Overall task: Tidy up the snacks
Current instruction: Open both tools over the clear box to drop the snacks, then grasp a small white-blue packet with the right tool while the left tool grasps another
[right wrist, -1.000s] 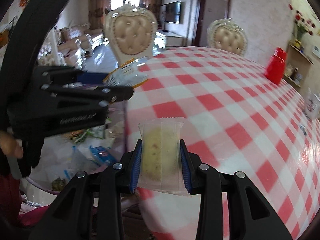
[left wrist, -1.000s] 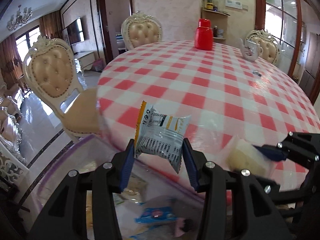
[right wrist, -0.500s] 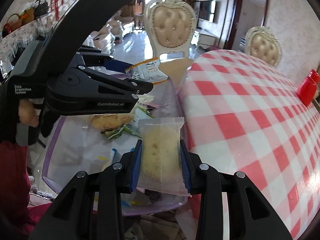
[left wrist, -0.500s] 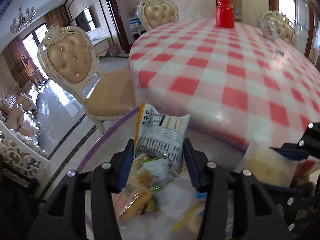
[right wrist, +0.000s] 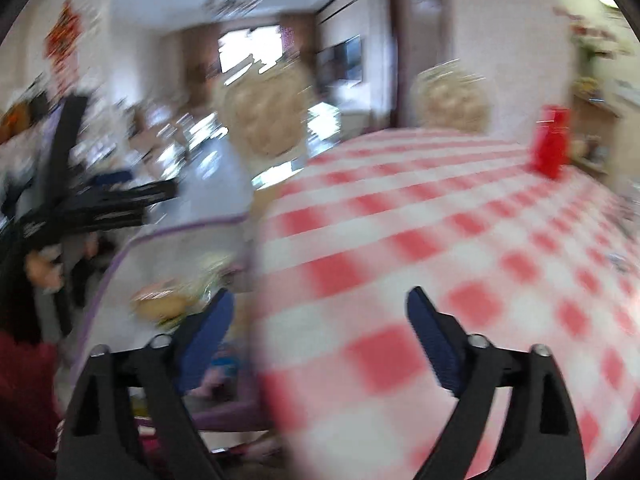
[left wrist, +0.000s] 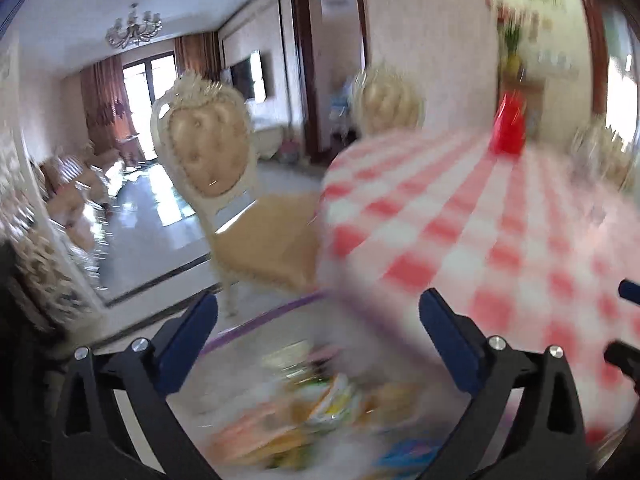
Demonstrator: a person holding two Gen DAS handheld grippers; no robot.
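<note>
Spreading wide, the left claw (left wrist: 318, 312) is opening with nothing between its blue pads; at the bottom centre of its view a blurred heap of snack packets (left wrist: 316, 412) is lying in a clear bin with a purple rim (left wrist: 276, 314), below the claw. The right claw (right wrist: 320, 312) is opening too, its pads holding nothing, over the edge of the red-checked table (right wrist: 460, 240). At the lower left of the right view more snacks are lying in the same bin, just beside the table. A cream chair (left wrist: 208, 148) is standing at the left centre, and a red container (right wrist: 552, 148) is sitting at the table's far side, upper right. Both views are badly blurred.
</note>
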